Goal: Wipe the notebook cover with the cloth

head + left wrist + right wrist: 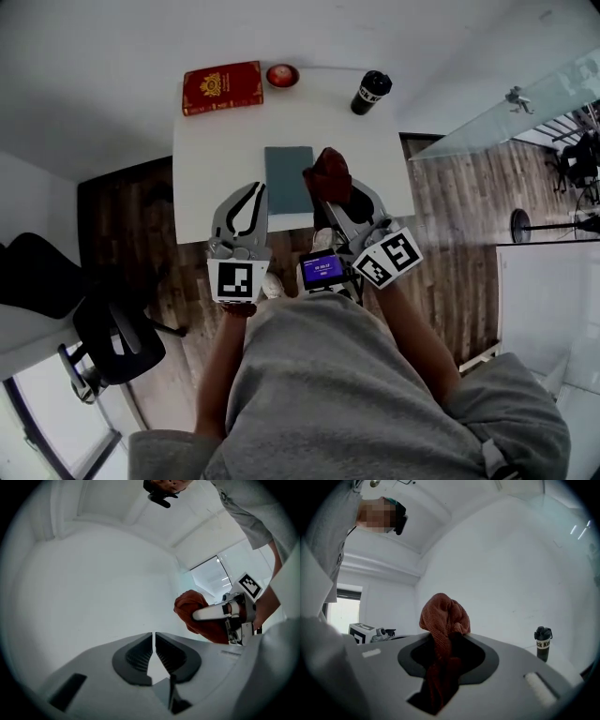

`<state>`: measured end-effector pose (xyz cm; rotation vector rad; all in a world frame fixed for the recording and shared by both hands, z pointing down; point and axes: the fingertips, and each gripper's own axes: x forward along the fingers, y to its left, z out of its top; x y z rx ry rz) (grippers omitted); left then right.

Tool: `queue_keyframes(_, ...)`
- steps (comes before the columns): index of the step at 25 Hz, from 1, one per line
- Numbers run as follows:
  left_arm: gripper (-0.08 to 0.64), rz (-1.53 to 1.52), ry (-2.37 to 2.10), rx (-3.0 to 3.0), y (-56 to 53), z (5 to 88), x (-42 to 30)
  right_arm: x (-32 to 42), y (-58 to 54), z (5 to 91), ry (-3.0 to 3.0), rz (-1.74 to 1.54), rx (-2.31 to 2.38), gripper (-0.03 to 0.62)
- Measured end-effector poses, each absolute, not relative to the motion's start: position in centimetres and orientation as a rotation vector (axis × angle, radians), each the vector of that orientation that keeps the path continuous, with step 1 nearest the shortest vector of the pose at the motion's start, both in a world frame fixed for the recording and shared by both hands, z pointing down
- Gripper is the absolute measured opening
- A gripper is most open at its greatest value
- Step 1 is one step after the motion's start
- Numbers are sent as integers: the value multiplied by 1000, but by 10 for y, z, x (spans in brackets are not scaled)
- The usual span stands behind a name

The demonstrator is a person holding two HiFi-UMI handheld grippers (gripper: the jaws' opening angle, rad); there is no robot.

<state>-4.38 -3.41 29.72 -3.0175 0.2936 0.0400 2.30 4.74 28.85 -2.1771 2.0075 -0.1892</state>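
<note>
Notebook flat on tabletop | right claw grips cloth, clear of it | left claw closed, empty | wiping likely pending

The head view is looking steeply down from well above the table. Each gripper view is sitting close behind its own jaws, facing level toward walls. All three are sharing the cloth

- Soft, even daylight all over, hardly any hard shadows.
- Both gripper views are super fisheye, with black vignetting in the corners.
- The window is blown out white.
- Head view is sharp, though its edges bend.
</note>
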Motion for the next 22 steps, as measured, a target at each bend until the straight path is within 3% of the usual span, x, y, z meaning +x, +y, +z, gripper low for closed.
queue_keyframes(22, 3, 66, 263, -3004, -30, 287, -54, 12, 48, 300, 2026, -260, -2214, 123)
